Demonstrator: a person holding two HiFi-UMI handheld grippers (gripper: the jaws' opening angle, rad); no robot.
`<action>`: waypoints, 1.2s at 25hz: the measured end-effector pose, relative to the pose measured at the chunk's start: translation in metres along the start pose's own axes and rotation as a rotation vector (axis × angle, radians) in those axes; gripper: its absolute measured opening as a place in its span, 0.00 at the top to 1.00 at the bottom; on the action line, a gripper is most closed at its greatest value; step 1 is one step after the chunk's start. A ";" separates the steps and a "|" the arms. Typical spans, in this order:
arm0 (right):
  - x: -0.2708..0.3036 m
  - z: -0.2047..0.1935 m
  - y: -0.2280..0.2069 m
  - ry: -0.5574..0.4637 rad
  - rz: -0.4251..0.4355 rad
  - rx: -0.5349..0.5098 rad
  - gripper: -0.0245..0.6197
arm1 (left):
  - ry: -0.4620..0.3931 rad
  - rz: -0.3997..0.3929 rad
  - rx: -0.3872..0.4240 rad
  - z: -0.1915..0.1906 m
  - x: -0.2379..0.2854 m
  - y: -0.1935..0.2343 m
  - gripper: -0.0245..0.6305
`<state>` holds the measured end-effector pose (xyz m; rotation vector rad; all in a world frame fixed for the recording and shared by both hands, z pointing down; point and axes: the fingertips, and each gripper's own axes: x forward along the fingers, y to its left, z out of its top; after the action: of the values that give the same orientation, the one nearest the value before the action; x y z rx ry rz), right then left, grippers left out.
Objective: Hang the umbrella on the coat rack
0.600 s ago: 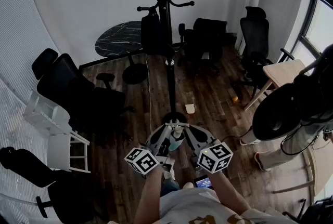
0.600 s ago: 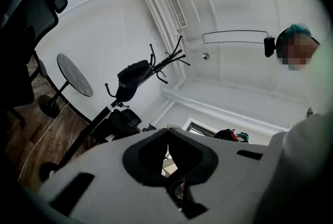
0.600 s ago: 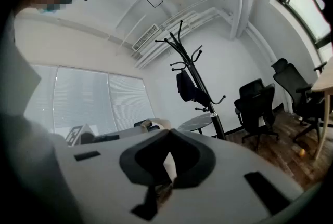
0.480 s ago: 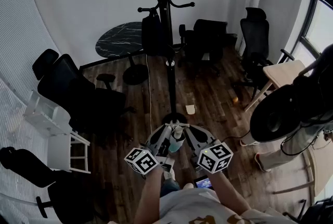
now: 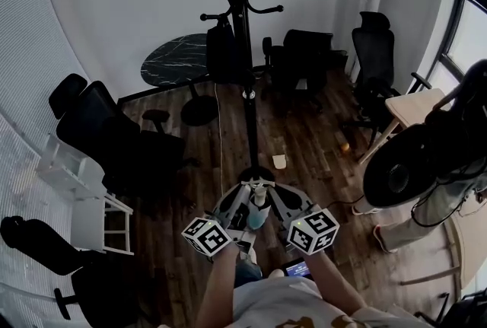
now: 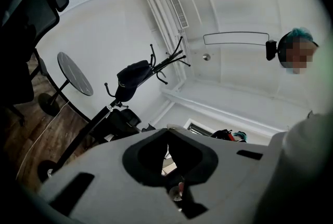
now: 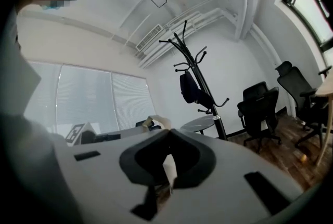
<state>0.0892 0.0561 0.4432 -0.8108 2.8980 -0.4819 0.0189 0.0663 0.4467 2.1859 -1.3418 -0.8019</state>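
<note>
The black coat rack (image 5: 245, 75) stands mid-room, with its round base (image 5: 257, 173) just beyond my grippers. A black bundle (image 5: 221, 52), apparently the folded umbrella, hangs from a lower hook on the rack's left side. It also shows as the black bundle (image 6: 131, 75) in the left gripper view and the black bundle (image 7: 191, 90) in the right gripper view. My left gripper (image 5: 245, 191) and right gripper (image 5: 271, 191) are held low, tips angled towards each other near the base. Both look shut with nothing in them.
Black office chairs (image 5: 114, 136) crowd the left, and more chairs (image 5: 304, 52) stand behind the rack. A round dark table (image 5: 171, 60) is at the back left. A person (image 5: 426, 159) stands at the right by a wooden table (image 5: 415, 106). A small pale object (image 5: 278, 160) lies on the wood floor.
The head view has drifted slightly. Both grippers stay in the same place and the black bundle still hangs on the rack.
</note>
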 end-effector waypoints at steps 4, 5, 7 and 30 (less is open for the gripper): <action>0.004 -0.003 0.000 -0.003 0.019 0.017 0.94 | -0.002 0.005 -0.007 -0.001 0.001 0.005 0.93; 0.005 -0.004 -0.002 -0.001 0.015 0.019 0.94 | 0.002 0.007 -0.010 -0.003 0.003 0.007 0.93; 0.008 -0.006 -0.008 0.003 0.002 0.027 0.94 | 0.008 0.004 -0.012 -0.005 0.006 0.012 0.93; 0.169 0.011 -0.116 -0.011 -0.128 0.037 0.94 | 0.120 -0.080 -0.036 0.048 0.136 0.150 0.93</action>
<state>0.0035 -0.1288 0.4691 -0.9946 2.8299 -0.5393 -0.0615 -0.1234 0.4746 2.2343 -1.1796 -0.7055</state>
